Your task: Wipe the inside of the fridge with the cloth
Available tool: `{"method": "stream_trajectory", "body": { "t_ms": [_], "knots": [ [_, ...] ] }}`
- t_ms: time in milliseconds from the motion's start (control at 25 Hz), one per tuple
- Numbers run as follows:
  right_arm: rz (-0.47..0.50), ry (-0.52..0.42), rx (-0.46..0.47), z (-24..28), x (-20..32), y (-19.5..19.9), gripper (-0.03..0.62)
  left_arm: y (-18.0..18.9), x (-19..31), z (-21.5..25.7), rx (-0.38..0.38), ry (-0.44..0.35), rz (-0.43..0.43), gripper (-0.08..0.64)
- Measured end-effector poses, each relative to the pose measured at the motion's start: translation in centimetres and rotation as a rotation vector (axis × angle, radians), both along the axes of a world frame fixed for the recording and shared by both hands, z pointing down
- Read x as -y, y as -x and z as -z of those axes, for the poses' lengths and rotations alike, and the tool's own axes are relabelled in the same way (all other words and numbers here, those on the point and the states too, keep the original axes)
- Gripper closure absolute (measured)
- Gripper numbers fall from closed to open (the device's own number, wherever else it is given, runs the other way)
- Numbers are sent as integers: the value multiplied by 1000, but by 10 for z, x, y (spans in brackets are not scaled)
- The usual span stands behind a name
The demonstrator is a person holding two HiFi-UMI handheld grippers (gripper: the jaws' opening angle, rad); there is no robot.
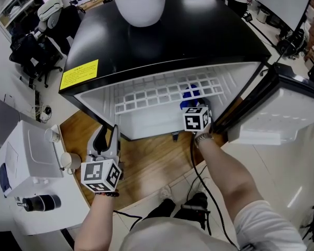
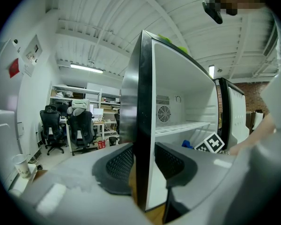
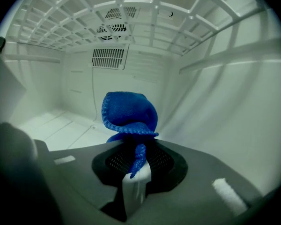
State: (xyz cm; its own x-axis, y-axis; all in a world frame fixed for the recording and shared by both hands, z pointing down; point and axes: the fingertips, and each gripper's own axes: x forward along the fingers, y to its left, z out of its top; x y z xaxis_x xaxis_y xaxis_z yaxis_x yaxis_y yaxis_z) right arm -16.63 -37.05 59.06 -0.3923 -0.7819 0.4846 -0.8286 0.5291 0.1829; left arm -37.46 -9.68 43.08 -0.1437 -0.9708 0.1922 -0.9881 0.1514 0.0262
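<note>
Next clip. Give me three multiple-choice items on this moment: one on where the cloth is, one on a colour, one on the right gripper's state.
1. The blue cloth is:
A on top of the fridge
B inside the fridge, under the wire shelf
C in a bucket

2. The pot on the fridge is:
A red
B black
C white

3. The right gripper is:
A shut on the cloth
B open and empty
C out of view

Key:
1 B: the right gripper view shows white fridge walls around the cloth and the shelf above it.
2 C: the head view shows it white.
3 A: the cloth's tail is pinched between the jaws.
</note>
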Motion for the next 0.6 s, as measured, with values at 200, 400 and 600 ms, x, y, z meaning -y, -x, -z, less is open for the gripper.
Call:
{"method": "stream_trajectory", "body": {
  "t_ms": [200, 400, 600],
  "knots": [
    [19, -5, 62, 14, -11, 7, 520, 0, 0, 0, -2, -1, -3, 420],
    [95, -27, 136, 38, -40, 35, 520, 0, 1, 0, -7, -6, -8, 420],
    [180, -12, 194, 51, -79, 71, 520, 0, 1, 0, -13, -10, -13, 420]
  ]
}}
